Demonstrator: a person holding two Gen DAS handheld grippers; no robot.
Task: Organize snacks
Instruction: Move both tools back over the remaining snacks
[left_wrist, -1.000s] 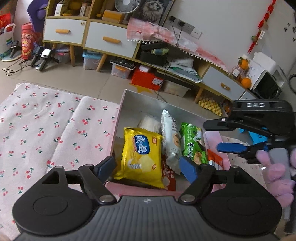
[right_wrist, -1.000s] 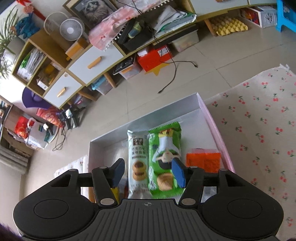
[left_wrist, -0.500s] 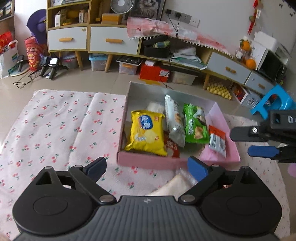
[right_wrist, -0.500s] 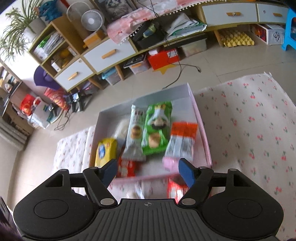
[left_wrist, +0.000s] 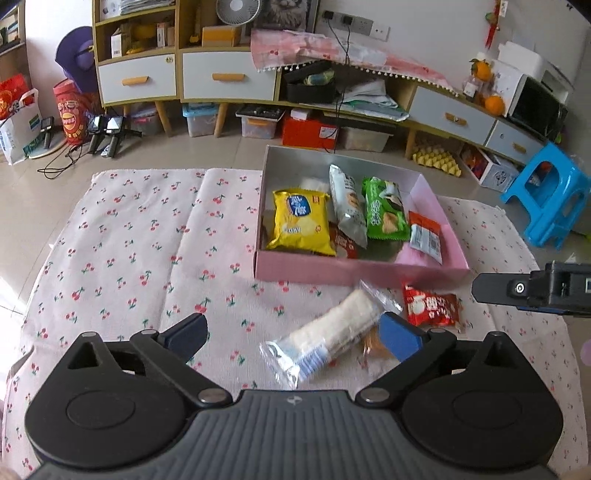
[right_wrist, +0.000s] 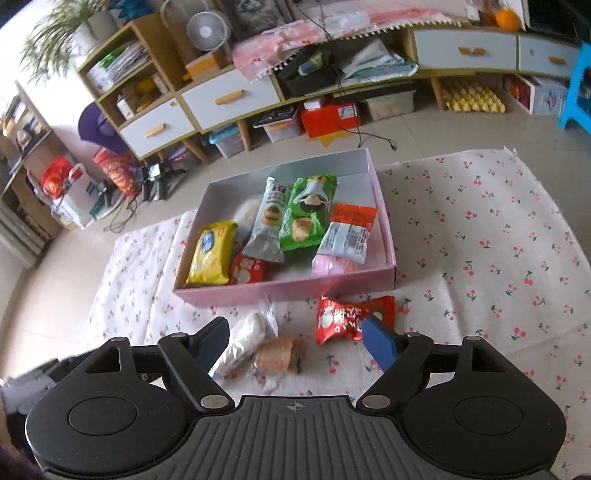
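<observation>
A pink box (left_wrist: 354, 267) on the cherry-print cloth holds a yellow chip bag (left_wrist: 301, 221), a grey cookie pack (left_wrist: 347, 203), a green pack (left_wrist: 384, 210) and an orange pack (left_wrist: 424, 236). In front of it on the cloth lie a long white wafer pack (left_wrist: 332, 332), a small brown cake (right_wrist: 279, 354) and a red pack (right_wrist: 343, 319). My left gripper (left_wrist: 294, 334) hangs over the white pack, jaws opening, pads touching nothing. My right gripper (right_wrist: 295, 341) hovers above the cake and red pack, jaws also opening and empty.
The cloth (left_wrist: 129, 240) covers a tiled floor. Low cabinets (left_wrist: 221, 74) with bins and cables line the far wall. A blue stool (left_wrist: 546, 192) stands at the right. The right gripper's body (left_wrist: 532, 288) juts in from the right in the left wrist view.
Both grippers have drawn back from over the box and their jaws have spread wider. The loose snacks on the cloth in front of the box have come into view.
</observation>
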